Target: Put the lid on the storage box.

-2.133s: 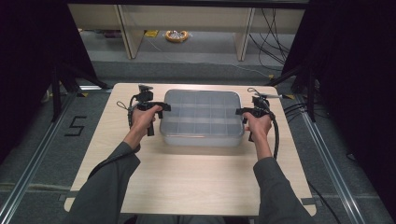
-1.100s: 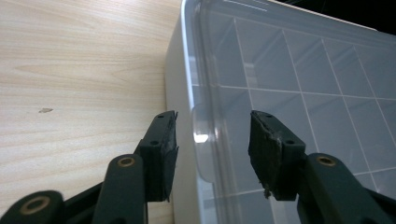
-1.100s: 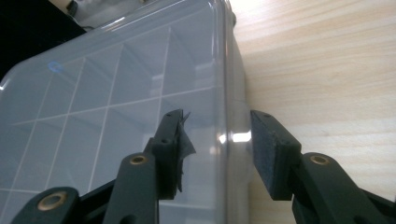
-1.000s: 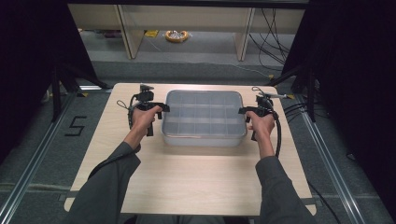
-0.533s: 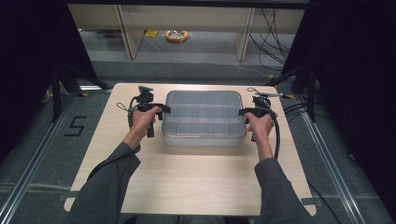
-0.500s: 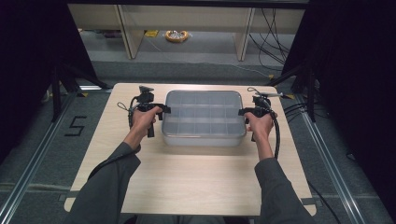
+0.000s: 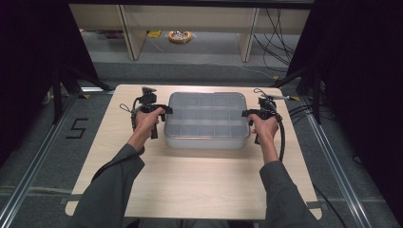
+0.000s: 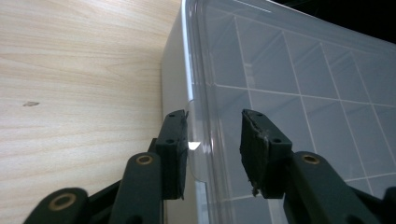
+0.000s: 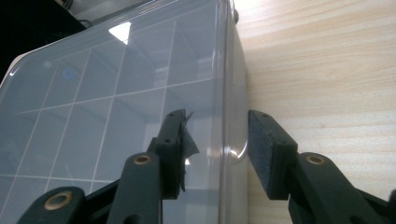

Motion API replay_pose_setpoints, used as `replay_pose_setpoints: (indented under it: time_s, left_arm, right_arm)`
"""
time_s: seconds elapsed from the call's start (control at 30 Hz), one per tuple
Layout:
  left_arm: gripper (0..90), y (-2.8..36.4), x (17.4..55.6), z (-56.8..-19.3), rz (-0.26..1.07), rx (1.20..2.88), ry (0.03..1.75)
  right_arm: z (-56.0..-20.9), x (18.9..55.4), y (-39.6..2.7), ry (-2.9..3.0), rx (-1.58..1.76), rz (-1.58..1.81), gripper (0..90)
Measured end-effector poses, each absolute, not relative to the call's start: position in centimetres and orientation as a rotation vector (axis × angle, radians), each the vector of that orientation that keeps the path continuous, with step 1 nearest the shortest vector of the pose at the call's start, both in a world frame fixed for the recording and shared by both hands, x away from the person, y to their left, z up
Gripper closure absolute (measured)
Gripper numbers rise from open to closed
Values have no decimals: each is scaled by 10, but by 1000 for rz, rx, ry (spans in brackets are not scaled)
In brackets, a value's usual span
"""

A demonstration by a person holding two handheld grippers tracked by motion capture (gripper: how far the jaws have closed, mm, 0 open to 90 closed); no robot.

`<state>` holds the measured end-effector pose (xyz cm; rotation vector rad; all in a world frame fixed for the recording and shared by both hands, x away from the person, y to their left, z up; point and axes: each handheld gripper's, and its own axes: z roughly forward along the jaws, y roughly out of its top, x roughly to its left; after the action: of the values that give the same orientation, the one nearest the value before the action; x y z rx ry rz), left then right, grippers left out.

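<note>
A clear compartment box (image 7: 206, 118) with its lid on sits on the wooden table (image 7: 190, 185), toward the far edge and about midway between the left and right edges. The left gripper (image 7: 161, 110) stands at the box's left end and the right gripper (image 7: 248, 114) at its right end, so the two hands flank it evenly, which looks like the set-up for freeing the lid or lifting the box level. In the left gripper view the jaws straddle the lid's rim and small tab (image 8: 198, 154): the outer pad lies against the rim, the inner one hangs over the lid with a gap, so nothing is clamped. They have just been closing. The right gripper's jaws likewise straddle the rim (image 9: 231, 149), released, with light showing beside each pad.
</note>
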<state>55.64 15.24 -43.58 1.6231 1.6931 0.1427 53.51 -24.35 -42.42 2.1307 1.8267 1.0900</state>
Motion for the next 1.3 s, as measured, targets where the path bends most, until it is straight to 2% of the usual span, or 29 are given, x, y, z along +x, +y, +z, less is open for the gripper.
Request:
replay_pose_setpoints:
  time_s: [0.17,0.3,0.57,0.7,0.93,1.1,1.13,1.23,1.3]
  left_arm:
    - [616,159,557,-434,125,1615,1697]
    - [575,156,558,-437,124,1609,1693]
    - [558,152,561,-437,142,1596,1687]
    - [526,155,560,-437,116,1585,1697]
    - [573,157,554,-436,130,1609,1684]
    - [571,149,554,-435,143,1647,1674]
    - [567,149,554,-435,157,1658,1671]
    - [606,149,556,-436,151,1643,1673]
    - [590,148,556,-435,148,1641,1677]
  right_arm:
    - [-427,536,-240,1833,2170,1115,611]
    - [-429,538,-240,1824,2113,1133,601]
    - [-433,542,-238,1783,2139,1162,582]
    - [-434,541,-243,1862,2027,1128,577]
    - [-433,538,-238,1805,2140,1147,538]
    - [-432,537,-239,1767,2191,1179,554]
    - [-436,539,-246,1797,2090,1178,554]
    - [-435,538,-247,1751,2148,1197,571]
    - [-435,538,-246,1753,2177,1199,565]
